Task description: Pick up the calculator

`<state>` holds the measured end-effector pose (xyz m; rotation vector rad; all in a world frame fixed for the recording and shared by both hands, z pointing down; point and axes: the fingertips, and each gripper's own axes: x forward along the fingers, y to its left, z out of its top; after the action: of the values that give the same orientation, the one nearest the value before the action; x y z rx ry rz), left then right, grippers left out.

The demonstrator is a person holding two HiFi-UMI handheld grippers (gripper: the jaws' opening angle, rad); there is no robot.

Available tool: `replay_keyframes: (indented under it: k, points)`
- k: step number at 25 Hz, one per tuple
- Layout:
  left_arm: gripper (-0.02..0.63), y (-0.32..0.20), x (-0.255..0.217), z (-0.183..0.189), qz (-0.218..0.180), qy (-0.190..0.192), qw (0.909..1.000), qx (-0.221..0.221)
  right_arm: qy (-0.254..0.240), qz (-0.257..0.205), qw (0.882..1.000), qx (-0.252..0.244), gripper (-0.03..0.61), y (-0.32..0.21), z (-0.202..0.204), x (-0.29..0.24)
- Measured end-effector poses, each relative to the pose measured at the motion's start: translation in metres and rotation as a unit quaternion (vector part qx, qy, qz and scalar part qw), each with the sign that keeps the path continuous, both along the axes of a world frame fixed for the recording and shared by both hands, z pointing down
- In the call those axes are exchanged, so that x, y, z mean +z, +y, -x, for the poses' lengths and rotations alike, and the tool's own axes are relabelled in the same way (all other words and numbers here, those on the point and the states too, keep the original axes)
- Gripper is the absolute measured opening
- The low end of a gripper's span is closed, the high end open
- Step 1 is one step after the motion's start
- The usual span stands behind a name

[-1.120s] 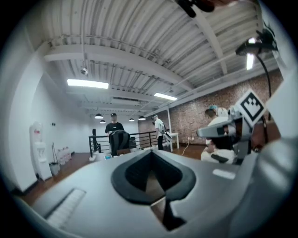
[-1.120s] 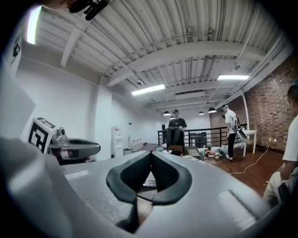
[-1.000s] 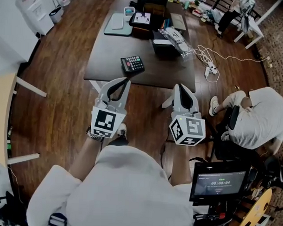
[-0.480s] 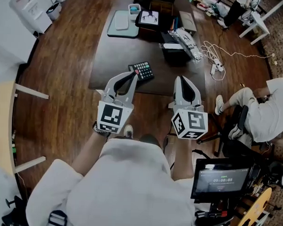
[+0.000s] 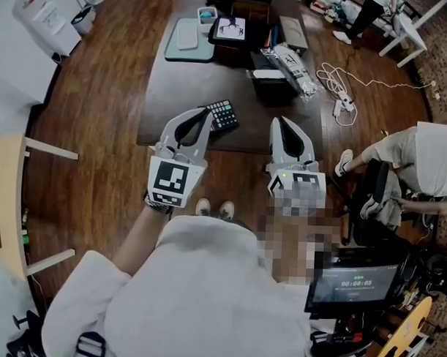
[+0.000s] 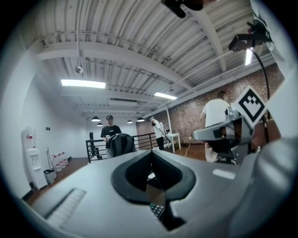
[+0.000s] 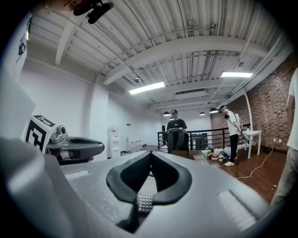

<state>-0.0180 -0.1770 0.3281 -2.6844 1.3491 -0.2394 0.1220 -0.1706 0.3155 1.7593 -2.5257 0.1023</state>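
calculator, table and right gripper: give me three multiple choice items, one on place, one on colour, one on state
1. Where is the calculator?
A. at the near edge of the table, by the left gripper
B. on the floor
C. at the table's far end

2. The table top is
A. white
B. dark brown
C. red

3. The right gripper is
A. wide open
B. shut on the calculator
C. shut and empty

Key: 1 A, it lies at the near edge beside the left gripper's tip. 2 B, the head view shows a dark brown top. 3 C, its jaws meet with nothing between them.
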Motion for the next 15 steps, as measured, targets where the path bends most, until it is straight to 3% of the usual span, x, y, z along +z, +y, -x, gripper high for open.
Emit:
replay_keyframes:
  k: [15]
  points:
    - [0.006, -0.008, 0.016, -0.016, 0.027, -0.027, 0.9989, -0.029, 0.003, 0.042, 0.999, -0.008, 0.002, -0.021, -0.020, 0.021]
